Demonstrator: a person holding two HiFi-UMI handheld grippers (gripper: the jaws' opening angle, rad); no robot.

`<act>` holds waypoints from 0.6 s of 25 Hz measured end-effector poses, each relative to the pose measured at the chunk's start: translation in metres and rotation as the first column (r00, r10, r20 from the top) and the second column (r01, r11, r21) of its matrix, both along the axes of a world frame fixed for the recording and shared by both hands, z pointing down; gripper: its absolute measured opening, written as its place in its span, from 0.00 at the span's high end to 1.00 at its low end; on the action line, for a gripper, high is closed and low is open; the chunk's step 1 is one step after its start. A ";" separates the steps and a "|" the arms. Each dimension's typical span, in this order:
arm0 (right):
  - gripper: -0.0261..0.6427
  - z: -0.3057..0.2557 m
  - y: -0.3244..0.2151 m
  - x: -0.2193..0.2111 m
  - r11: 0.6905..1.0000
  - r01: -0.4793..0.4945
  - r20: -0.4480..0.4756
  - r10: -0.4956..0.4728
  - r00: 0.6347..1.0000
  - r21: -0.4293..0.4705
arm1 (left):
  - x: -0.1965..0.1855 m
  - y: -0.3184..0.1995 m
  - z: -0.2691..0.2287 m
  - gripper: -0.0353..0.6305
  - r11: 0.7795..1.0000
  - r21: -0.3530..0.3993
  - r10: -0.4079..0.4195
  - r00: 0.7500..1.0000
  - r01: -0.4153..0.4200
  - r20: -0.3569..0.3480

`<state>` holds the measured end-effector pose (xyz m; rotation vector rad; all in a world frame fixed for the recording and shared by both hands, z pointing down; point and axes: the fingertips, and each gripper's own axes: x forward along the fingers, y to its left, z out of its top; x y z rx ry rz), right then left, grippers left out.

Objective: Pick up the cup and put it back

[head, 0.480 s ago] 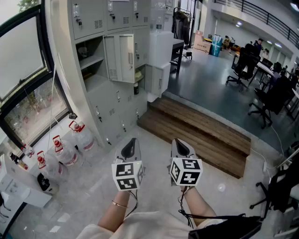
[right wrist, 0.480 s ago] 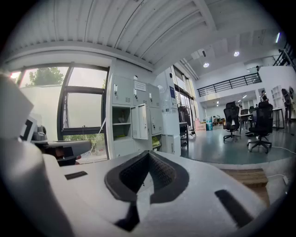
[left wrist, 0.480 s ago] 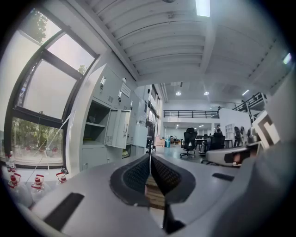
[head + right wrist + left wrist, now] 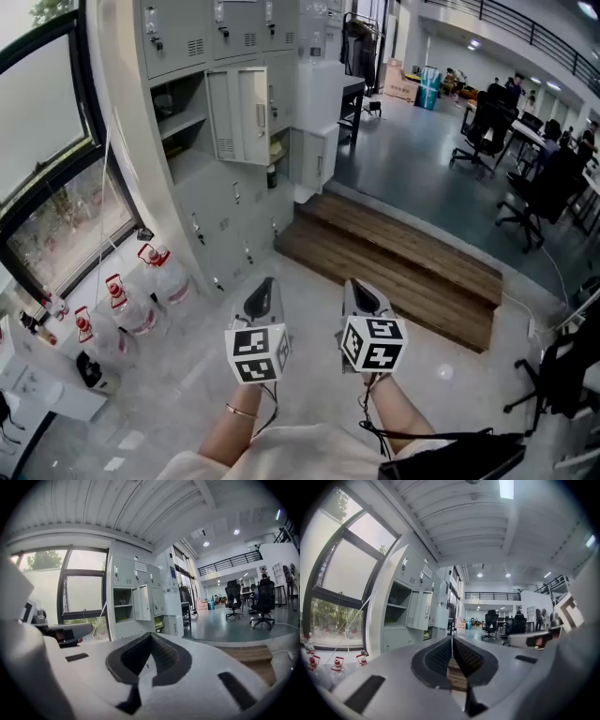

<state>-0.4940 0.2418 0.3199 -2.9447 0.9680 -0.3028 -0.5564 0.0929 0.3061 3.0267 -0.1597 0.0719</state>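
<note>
I cannot pick out a cup in any view. In the head view my left gripper [image 4: 260, 284] and right gripper [image 4: 362, 286] hang side by side over the pale floor, both pointing toward the grey lockers [image 4: 202, 202]. Each has its jaws closed tip to tip with nothing between them. The left gripper view shows the left gripper [image 4: 451, 640] shut in front of the lockers [image 4: 415, 609], one door [image 4: 424, 610] ajar. The right gripper [image 4: 149, 638] is likewise shut and empty in its own view. An open locker compartment [image 4: 274, 150] holds something yellowish, too small to name.
Several large water bottles [image 4: 155, 267] with red caps stand on the floor at the left under the window [image 4: 56, 187]. A wooden step [image 4: 403, 272] runs ahead on the right. Office chairs [image 4: 487, 131] and desks fill the room beyond.
</note>
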 end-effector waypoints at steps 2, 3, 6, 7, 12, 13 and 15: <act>0.97 0.002 -0.003 -0.001 1.000 -0.016 0.005 0.016 1.000 0.005 | -0.003 -0.005 0.002 0.92 1.000 0.001 0.006 1.000 -0.006 0.004; 0.97 0.003 -0.004 -0.001 1.000 -0.027 0.006 0.027 1.000 0.004 | -0.004 -0.007 0.003 0.92 1.000 0.003 0.011 1.000 -0.011 0.007; 0.97 0.007 -0.010 -0.001 0.999 -0.050 0.012 0.049 0.999 0.006 | -0.003 -0.012 0.008 0.92 0.999 0.012 0.031 0.999 -0.031 0.014; 0.97 0.009 -0.013 -0.001 0.999 -0.053 0.016 0.053 0.998 0.004 | -0.003 -0.014 0.010 0.92 0.999 0.013 0.034 0.999 -0.034 0.017; 0.97 0.024 -0.019 0.001 0.998 -0.068 0.043 0.068 0.997 -0.013 | 0.004 -0.022 0.025 0.92 0.999 0.000 0.048 0.998 -0.048 0.047; 0.97 0.027 -0.019 0.004 0.997 -0.074 0.050 0.075 0.996 -0.014 | 0.006 -0.023 0.028 0.92 0.999 0.001 0.051 0.997 -0.051 0.052; 0.97 0.033 -0.019 0.010 0.996 -0.087 0.062 0.088 0.994 -0.016 | 0.012 -0.028 0.032 0.92 0.999 -0.001 0.052 0.997 -0.052 0.058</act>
